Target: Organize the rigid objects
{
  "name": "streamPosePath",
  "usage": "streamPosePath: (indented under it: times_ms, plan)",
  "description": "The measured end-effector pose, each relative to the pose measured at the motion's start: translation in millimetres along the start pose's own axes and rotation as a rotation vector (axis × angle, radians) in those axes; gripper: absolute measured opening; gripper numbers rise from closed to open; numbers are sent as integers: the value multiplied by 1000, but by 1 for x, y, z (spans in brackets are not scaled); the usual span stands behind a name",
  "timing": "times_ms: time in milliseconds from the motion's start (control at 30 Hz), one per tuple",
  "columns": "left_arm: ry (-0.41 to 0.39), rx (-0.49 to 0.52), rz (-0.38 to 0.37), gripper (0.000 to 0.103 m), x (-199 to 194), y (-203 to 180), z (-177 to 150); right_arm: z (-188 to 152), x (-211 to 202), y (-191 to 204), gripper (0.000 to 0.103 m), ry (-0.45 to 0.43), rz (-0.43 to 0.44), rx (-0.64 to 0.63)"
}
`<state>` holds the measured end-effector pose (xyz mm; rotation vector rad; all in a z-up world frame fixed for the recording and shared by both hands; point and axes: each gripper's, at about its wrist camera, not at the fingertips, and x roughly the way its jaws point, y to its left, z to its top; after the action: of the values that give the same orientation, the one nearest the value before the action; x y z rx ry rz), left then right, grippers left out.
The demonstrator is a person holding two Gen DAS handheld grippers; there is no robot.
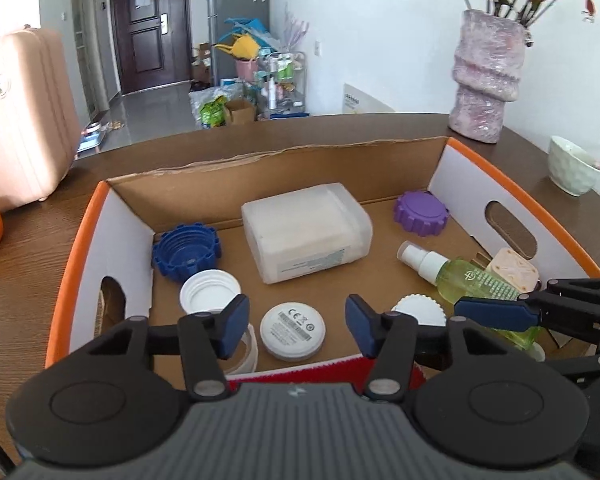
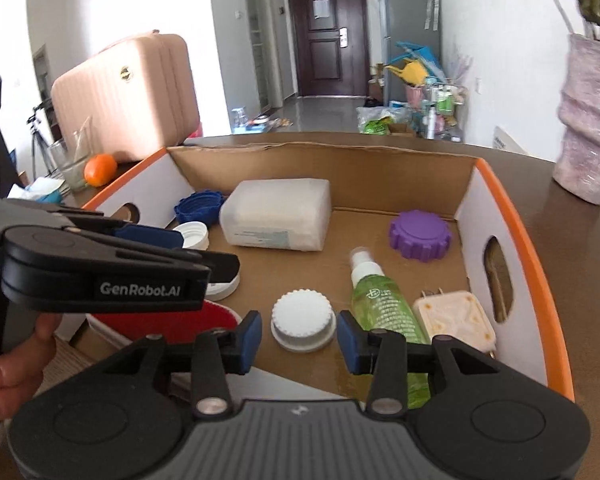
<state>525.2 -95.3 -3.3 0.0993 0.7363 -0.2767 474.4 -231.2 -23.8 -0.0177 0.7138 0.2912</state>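
Observation:
A cardboard box with an orange rim [image 1: 512, 176] [image 2: 516, 216] holds a white plastic case [image 1: 306, 232] [image 2: 278, 214], a blue cap [image 1: 186, 250] [image 2: 200, 202], a purple cap [image 1: 420, 212] [image 2: 420, 234], a green spray bottle [image 1: 460, 276] [image 2: 384, 304], a cream plug adapter [image 1: 512, 270] [image 2: 454, 320], a white ridged cap [image 1: 420, 310] [image 2: 303, 320], a white disc with a label [image 1: 293, 330] and a white ring lid [image 1: 209, 292]. My left gripper [image 1: 294, 326] is open and empty above the disc. My right gripper [image 2: 299, 342] is open and empty around the ridged cap.
A pink vase with dried flowers [image 1: 488, 76] and a pale bowl [image 1: 572, 170] stand on the brown table [image 1: 28, 272] to the right. An orange [image 2: 100, 169], a glass [image 2: 70, 160] and a pink suitcase [image 2: 128, 100] are at the left. A red-and-white item [image 2: 168, 322] lies at the box's near edge.

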Motion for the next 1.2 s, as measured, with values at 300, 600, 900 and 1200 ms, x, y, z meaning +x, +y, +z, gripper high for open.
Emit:
streamPosePath:
  times_ms: [300, 600, 900, 1200]
  plan:
    - [-47, 14, 7, 74, -29, -11, -5, -1, -27, 5, 36, -41, -45, 54]
    - [-185, 7, 99, 89, -130, 0, -30, -8, -108, 20, 62, -152, -99, -11]
    - [-380, 1, 133, 98, -206, -5, -86, -52, -159, 12, 95, -230, -129, 97]
    - [-393, 0, 138, 98, -243, -16, -131, -90, -203, 32, 95, -299, -157, 90]
